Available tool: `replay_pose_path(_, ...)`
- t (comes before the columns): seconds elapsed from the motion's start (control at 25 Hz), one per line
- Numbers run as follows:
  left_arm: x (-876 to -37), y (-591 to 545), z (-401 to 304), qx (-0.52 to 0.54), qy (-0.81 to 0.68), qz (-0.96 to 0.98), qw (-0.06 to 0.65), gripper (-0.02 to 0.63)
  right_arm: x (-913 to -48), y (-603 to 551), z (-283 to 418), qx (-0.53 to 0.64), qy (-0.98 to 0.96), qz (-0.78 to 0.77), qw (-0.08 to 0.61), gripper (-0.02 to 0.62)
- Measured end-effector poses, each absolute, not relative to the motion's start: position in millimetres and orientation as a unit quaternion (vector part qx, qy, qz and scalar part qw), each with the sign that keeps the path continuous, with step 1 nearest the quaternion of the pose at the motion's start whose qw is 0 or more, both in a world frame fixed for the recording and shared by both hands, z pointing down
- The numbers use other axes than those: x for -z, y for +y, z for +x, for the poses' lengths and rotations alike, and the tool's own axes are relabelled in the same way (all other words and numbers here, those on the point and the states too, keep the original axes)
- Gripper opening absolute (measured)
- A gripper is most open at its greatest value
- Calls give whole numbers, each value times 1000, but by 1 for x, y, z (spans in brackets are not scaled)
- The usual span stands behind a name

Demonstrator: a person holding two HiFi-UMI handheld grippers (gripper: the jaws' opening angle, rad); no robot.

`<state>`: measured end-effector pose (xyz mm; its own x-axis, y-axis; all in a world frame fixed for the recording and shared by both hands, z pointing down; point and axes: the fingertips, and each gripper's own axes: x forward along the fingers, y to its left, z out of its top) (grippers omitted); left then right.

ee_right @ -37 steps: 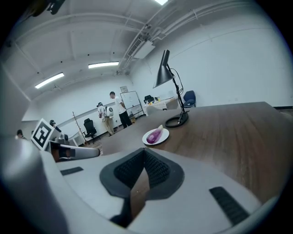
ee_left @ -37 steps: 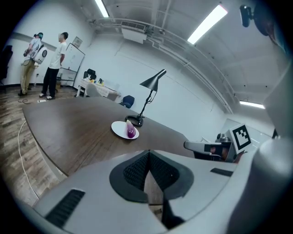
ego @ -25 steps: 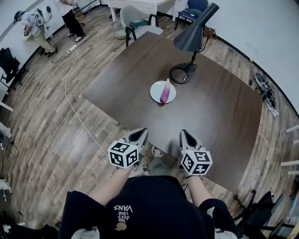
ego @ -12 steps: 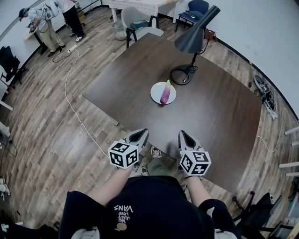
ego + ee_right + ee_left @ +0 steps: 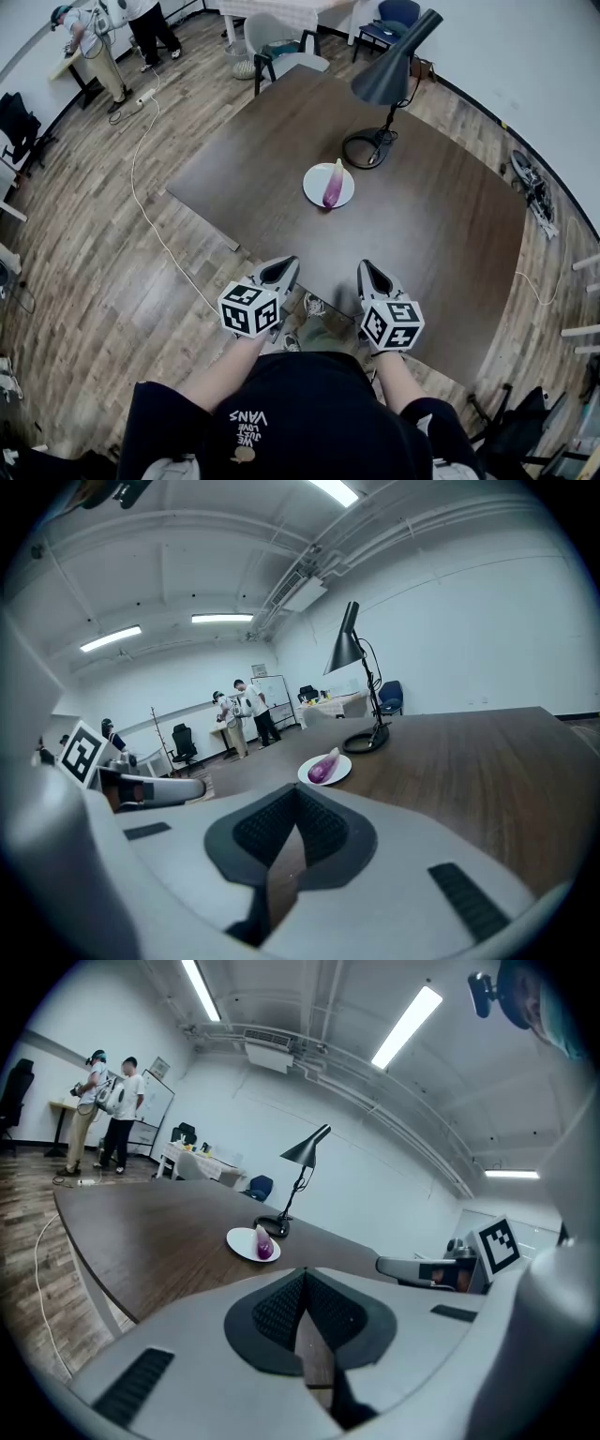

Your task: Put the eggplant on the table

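A purple eggplant (image 5: 332, 184) lies on a white plate (image 5: 314, 194) in the middle of the dark wooden table (image 5: 441, 216). Both grippers hover side by side over the table's near edge, well short of the plate. My left gripper (image 5: 281, 269) is shut and holds nothing. My right gripper (image 5: 367, 270) is likewise shut and empty. In the left gripper view the eggplant (image 5: 263, 1244) sits ahead, beyond the closed left gripper (image 5: 302, 1283). The right gripper view shows the eggplant (image 5: 324, 767) ahead of the closed right gripper (image 5: 298, 803).
A black desk lamp (image 5: 389, 80) stands just behind the plate, its round base (image 5: 367, 148) on the table. Chairs (image 5: 272, 42) stand at the far end. A white cable (image 5: 141, 187) runs across the wooden floor at left. Two people (image 5: 103, 37) stand far off.
Neither gripper has moved and the eggplant stays on the plate. The people at the far left have shifted a little.
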<state>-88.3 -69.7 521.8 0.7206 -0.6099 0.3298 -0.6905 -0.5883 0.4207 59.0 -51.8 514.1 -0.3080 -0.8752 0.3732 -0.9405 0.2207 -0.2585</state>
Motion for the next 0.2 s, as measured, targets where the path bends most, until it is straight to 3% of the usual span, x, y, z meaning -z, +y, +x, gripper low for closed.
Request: replay_pose_path(0.2,-524,-73,-89,-79,-365,887,271,11,-512,-56,57,-219,-779,582,77,18)
